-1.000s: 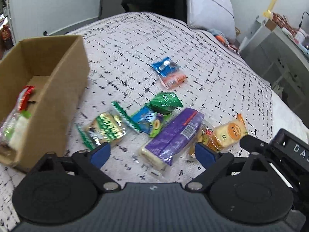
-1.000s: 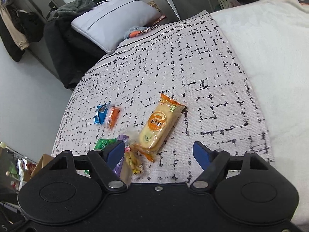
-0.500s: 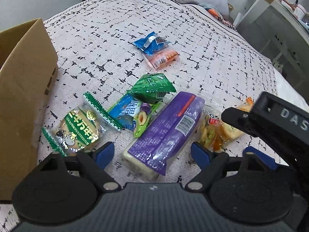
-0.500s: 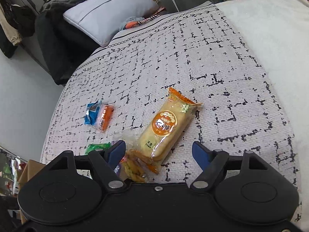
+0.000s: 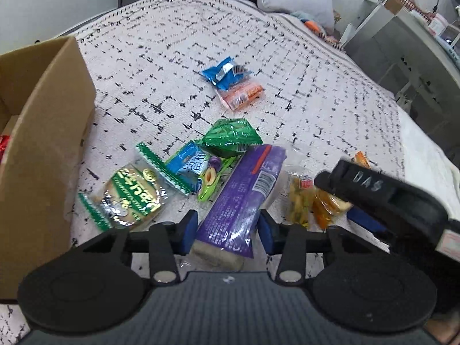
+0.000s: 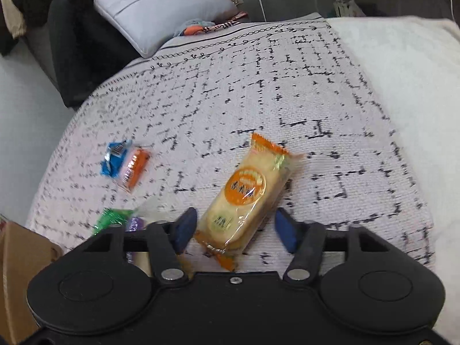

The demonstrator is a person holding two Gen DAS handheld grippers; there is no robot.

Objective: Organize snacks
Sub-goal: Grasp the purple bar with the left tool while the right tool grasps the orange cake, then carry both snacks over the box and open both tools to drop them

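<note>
A long purple snack pack (image 5: pixel 241 189) lies on the patterned bedspread (image 5: pixel 172 66). My left gripper (image 5: pixel 227 231) is closed in on its near end, blue pads against both sides. In the right wrist view an orange-labelled cracker pack (image 6: pixel 247 195) lies between the pads of my right gripper (image 6: pixel 234 230), which is open with a gap on the right side. A cardboard box (image 5: pixel 49 143) stands at the left. Other snacks lie nearby: a green round cracker pack (image 5: pixel 132 195), a plum pack (image 5: pixel 198 169), a green pouch (image 5: pixel 230 138), a yellow pack (image 5: pixel 299 198).
A blue pack (image 5: pixel 227 73) and an orange pack (image 5: pixel 241 95) lie farther up the bed. A pillow (image 6: pixel 161 5) and dark clothing sit at the head. A grey cabinet (image 5: pixel 408 46) stands at the right. A white blanket (image 6: pixel 408 92) covers the right side.
Both grippers came down and forward onto their packs. The left jaws narrowed until they met the purple pack. The right jaws narrowed slightly around the orange cracker pack.
</note>
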